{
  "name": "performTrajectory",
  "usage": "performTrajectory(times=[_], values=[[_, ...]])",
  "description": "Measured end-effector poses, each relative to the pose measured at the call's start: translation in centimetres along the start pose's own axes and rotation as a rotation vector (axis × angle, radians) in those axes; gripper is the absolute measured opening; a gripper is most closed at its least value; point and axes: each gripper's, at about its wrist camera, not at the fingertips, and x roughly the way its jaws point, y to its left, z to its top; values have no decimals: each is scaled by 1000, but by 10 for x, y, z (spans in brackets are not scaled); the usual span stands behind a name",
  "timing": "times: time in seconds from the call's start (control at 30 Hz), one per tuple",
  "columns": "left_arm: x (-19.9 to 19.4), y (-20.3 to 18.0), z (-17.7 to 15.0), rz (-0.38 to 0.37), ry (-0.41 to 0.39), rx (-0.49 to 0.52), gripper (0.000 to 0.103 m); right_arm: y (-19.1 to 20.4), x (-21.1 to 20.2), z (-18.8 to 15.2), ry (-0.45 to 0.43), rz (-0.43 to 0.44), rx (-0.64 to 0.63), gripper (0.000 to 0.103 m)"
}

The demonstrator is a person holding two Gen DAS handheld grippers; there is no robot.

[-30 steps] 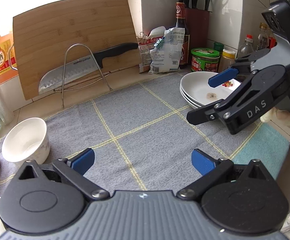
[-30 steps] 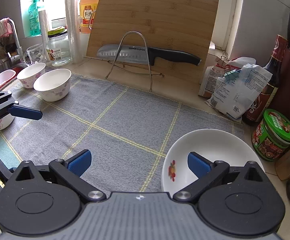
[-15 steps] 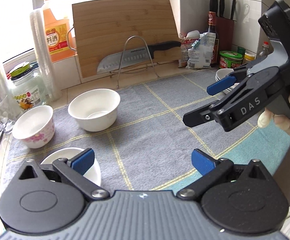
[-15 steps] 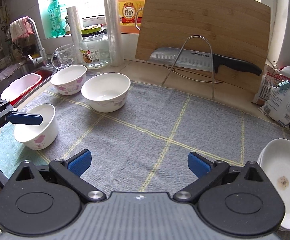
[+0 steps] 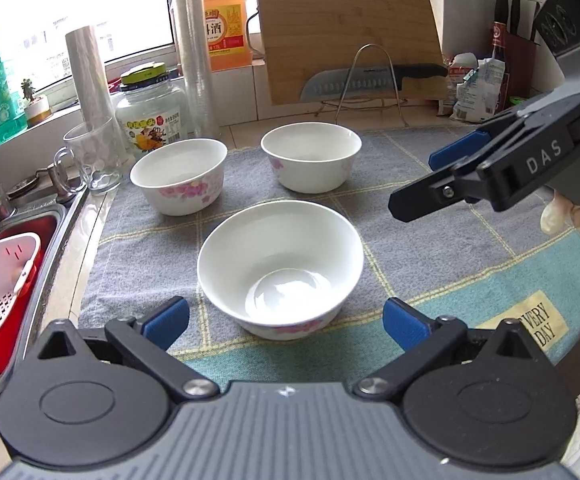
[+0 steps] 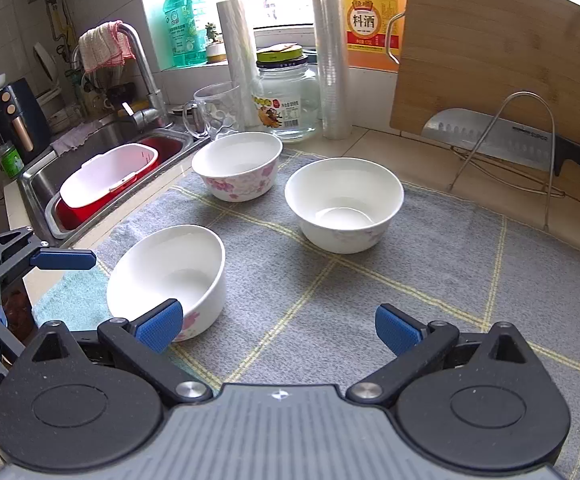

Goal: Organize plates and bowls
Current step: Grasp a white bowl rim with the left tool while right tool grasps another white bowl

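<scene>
Since half a second ago both views have been swung toward the sink side: the plates at the right edge are gone from sight, and three bowls are now seen where two and part of a third were shown before. From the left wrist, the left gripper (image 5: 285,318) is held wide, its blue pads set apart at either side of the nearest bowl (image 5: 281,268), which stands upright on the grey cloth (image 5: 430,256) just ahead of the fingers at 12 o'clock; nothing is gripped. Two more bowls are placed beyond it, one with pink flowers (image 5: 178,176) at 11 o'clock and a plainer one (image 5: 311,157) at 12 o'clock, all three apart from one another. The right gripper (image 5: 446,178) is seen at 2 o'clock, hovering above the cloth with its jaws spread and nothing between them. From the right wrist, the right gripper (image 6: 278,328) is likewise seen wide and unloaded; the nearest bowl (image 6: 167,276) is found at 10 o'clock beside its left pad, though contact cannot be judged. A glass mug (image 5: 93,156), a jar (image 5: 151,110) and a cutting board (image 5: 348,36) with a knife (image 5: 374,80) on a wire stand are ranged behind, and a sink (image 6: 101,148) lies at 10 o'clock.
</scene>
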Motion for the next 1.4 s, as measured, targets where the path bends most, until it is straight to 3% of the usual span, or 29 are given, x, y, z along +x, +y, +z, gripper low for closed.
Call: performTrajectory(times=[0.27, 0.6, 0.7, 1.13, 1.33, 1.4], values=[[14, 22, -10, -28, -5, -25, 102, 26, 29, 16, 26, 75, -32, 103], [29, 23, -9, -128, -17, -6, 100, 37, 54, 25, 76, 126, -61, 103], [32, 21, -9, -153, -11, 9, 93, 38, 59, 27, 87, 145, -61, 103], [34, 26, -9, -176, -12, 7, 87, 48, 78, 35, 116, 206, -71, 103], [35, 26, -8, -181, -14, 11, 87, 48, 84, 37, 127, 230, -63, 88], [35, 27, -8, -183, -13, 11, 87, 48, 85, 37, 133, 238, -63, 88]])
